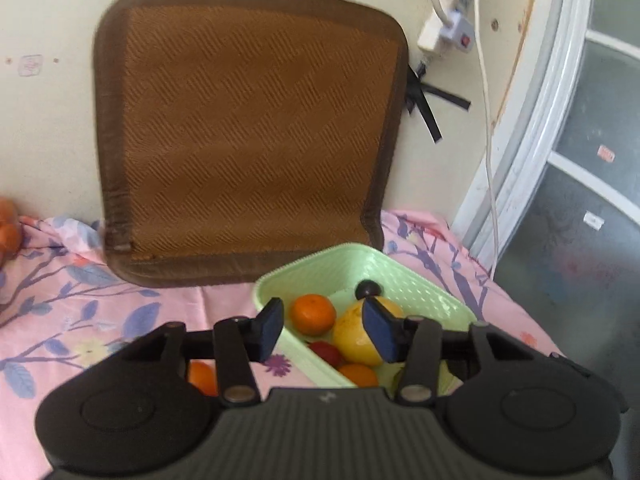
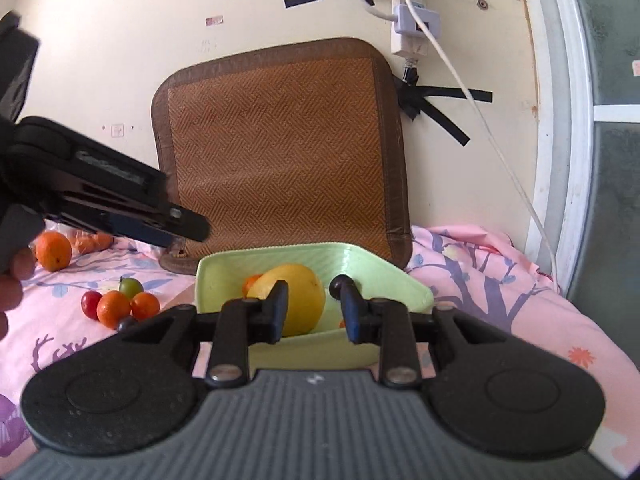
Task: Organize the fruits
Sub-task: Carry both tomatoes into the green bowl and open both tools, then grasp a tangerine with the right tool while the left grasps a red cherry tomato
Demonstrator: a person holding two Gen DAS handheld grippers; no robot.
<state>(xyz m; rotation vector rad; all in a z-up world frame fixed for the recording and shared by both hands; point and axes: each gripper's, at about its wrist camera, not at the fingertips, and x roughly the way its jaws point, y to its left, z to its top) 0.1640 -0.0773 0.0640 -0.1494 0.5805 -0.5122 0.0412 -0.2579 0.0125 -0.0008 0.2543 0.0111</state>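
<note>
A light green basket (image 1: 424, 284) sits on the pink floral cloth. It holds a yellow fruit (image 1: 356, 334), an orange (image 1: 313, 314), a second orange (image 1: 359, 375), a red fruit (image 1: 326, 353) and a small dark fruit (image 1: 369, 289). My left gripper (image 1: 326, 330) is open and empty, above the basket's left rim. My right gripper (image 2: 314, 308) is open and empty, in front of the basket (image 2: 392, 280) and the yellow fruit (image 2: 300, 300). Loose fruits lie left of the basket: oranges (image 2: 116, 308), a red one (image 2: 90, 304), a green one (image 2: 131, 287) and a larger orange (image 2: 53, 251).
A brown woven mat (image 1: 256, 120) leans against the cream wall behind the basket. A power strip and white cable (image 2: 412, 20) hang at the right, by a window frame (image 2: 568, 120). The left gripper's body (image 2: 92, 196) fills the left of the right wrist view.
</note>
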